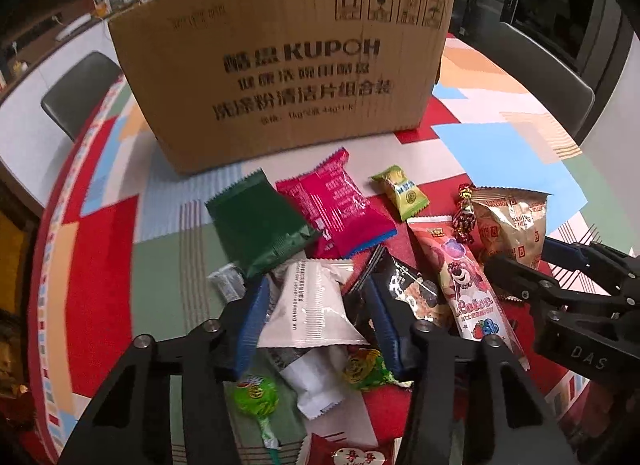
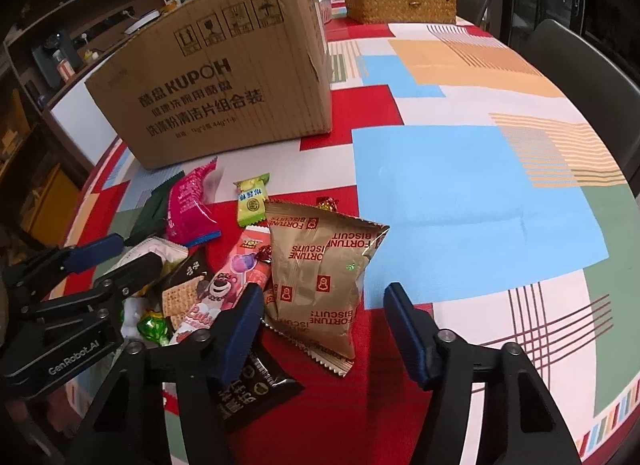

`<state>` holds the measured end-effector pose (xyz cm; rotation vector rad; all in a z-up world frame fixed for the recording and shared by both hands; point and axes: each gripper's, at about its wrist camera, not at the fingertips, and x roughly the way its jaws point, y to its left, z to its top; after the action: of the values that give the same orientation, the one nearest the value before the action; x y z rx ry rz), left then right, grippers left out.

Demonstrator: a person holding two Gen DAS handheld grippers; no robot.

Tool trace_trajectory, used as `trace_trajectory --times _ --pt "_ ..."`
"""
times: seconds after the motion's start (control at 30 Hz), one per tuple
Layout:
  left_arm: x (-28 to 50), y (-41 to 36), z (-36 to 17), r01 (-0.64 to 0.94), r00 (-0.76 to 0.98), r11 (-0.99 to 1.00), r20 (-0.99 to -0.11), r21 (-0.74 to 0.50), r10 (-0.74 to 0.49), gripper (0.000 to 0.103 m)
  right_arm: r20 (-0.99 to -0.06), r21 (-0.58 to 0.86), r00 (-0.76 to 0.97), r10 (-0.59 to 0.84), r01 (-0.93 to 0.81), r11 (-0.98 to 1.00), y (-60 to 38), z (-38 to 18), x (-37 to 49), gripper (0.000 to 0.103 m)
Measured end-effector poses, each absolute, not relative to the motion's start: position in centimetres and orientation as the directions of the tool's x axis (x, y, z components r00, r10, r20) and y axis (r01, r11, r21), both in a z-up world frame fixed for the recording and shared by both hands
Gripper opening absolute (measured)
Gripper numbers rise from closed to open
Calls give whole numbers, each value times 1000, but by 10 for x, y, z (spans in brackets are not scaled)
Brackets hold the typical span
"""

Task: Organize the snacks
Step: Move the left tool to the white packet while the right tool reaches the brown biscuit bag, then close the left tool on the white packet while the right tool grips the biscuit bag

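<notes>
A pile of snacks lies on the patterned tablecloth in front of a cardboard box (image 1: 280,65). My left gripper (image 1: 316,321) is open, with its blue fingers on either side of a white packet (image 1: 316,305). Around it lie a green packet (image 1: 260,225), a pink packet (image 1: 340,209), a small yellow-green candy (image 1: 400,191), a pink Lotso bar (image 1: 468,285) and a green lollipop (image 1: 256,391). My right gripper (image 2: 324,321) is open, with its fingers on either side of the gold Fortune Biscuits bag (image 2: 320,277). The box also shows in the right wrist view (image 2: 224,81).
A woven basket (image 2: 400,3) stands at the table's far end behind the box. Grey chairs stand at the table's edges (image 1: 80,93) (image 2: 592,73). A black packet (image 2: 256,381) lies under my right gripper's left finger. The tablecloth's blue patch (image 2: 460,201) lies to the right.
</notes>
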<state>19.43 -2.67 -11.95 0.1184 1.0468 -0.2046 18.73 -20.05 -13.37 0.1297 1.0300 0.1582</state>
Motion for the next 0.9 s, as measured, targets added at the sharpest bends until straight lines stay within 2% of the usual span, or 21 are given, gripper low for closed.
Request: trace_trajectory --times 0.2,0.4,0.67,0.7,0.73,0.77,0.9 --pt "200 -23 -126 209 453 977 -881 -41 -134 40 -849 175 492 192 -81 981 -197 -139 191 46" --pt "197 -23 -124 214 454 975 -878 -58 -152 33 -844 162 503 187 -94 982 -194 -135 189 38" --pt "184 -22 -105 216 495 974 -852 -71 -172 30 -825 143 539 171 -94 985 -194 -120 181 37" --pt "182 -22 -101 217 505 974 -846 -69 -173 28 -822 141 544 170 -94 985 -195 -118 181 37" --pt "180 -22 -97 218 514 973 -840 -69 -174 18 -818 139 550 168 -94 986 -195 -115 179 38" --pt "177 -21 -93 220 521 973 -835 -68 -176 14 -813 137 558 166 -92 986 -195 -112 178 37" --pt "170 -20 -85 227 537 972 -824 -64 -180 13 -790 130 591 166 -103 986 -195 -99 171 37"
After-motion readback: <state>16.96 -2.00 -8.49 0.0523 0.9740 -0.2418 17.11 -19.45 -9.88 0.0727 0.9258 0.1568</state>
